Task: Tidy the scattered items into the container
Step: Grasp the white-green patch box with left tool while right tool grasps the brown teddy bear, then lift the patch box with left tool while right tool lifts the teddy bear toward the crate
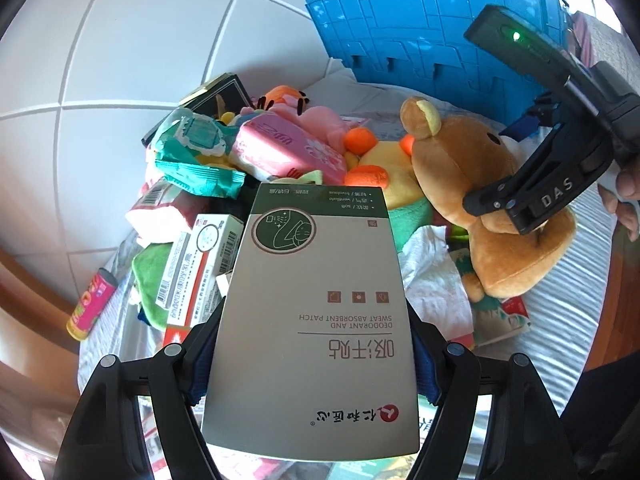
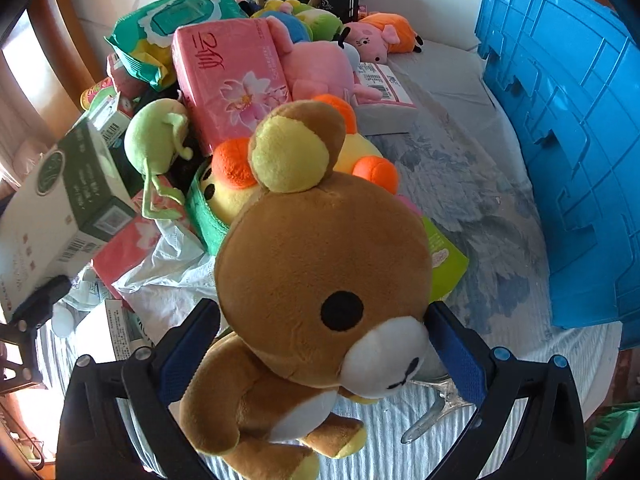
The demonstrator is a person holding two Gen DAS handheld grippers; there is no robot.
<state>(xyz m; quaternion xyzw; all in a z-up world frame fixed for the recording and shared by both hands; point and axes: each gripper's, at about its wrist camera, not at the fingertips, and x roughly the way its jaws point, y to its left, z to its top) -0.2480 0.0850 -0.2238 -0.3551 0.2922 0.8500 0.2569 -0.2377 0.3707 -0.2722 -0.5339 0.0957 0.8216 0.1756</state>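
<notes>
White tiled wall behind; striped bed cover [image 2: 400, 412] under a heap of scattered items; blue crate [image 2: 560, 140] standing on edge, ahead and to the right of the right hand-held gripper.

Box [image 1: 316, 320]: flat grey-green carton of sweat patches. Likely light, stiff, smooth-faced and apt to slip. Pinched across its long edges by the left hand-held gripper [image 1: 312, 356], its far end jutting forward over the heap.

Bear [image 2: 320, 272]: brown plush, likely light, soft and squashy; the head gives a fair hold. Head sits between the fingers of the right hand-held gripper [image 2: 320, 340], both pads touching or nearly so; whether it is squeezed I cannot tell. Body hangs below and to the left.

Neither item is in the crate yet.
</notes>
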